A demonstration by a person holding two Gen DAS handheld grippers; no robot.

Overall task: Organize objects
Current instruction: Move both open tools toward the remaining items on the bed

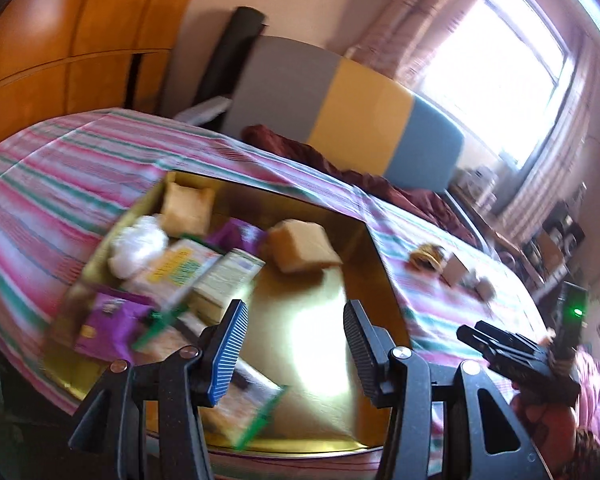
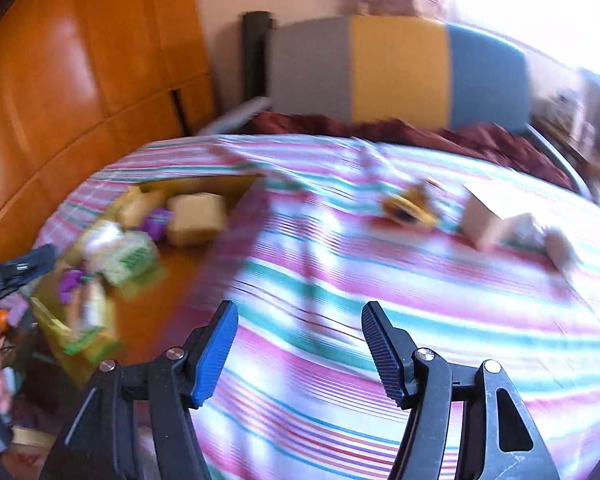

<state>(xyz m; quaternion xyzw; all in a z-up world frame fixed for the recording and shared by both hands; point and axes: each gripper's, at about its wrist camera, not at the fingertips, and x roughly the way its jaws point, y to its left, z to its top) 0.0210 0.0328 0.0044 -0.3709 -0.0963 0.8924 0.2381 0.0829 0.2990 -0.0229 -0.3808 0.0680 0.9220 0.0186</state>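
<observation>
Bed (image 2: 380,300) w/ striped pink-green sheet, wood wardrobe (image 2: 60,80) at left, window (image 1: 500,72) at right. Gold tray (image 1: 320,320) on bed held snack packs (image 1: 204,268) & bread. Left tongs (image 1: 296,340) spread, empty, over tray. Right tongs (image 2: 298,344) spread, empty, over sheet; small box (image 2: 484,216) lay beyond.

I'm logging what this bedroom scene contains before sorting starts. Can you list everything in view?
gold tray: 1, shiny gold, on the striped bedspread
tan blocks: 2, beige, in the tray
purple packets: about 2, purple, in the tray
green-and-white cartons: several, blurred, in the tray
white wad: 1, white, in the tray
small items: a few, yellow and tan, on the bedspread outside the tray
striped bedspread: 1, pink, green, white
headboard: 1, grey, yellow, blue
wardrobe: 1, orange wood, left
left hand-held gripper: open, over the tray
right hand-held gripper: open, over the bedspread
</observation>
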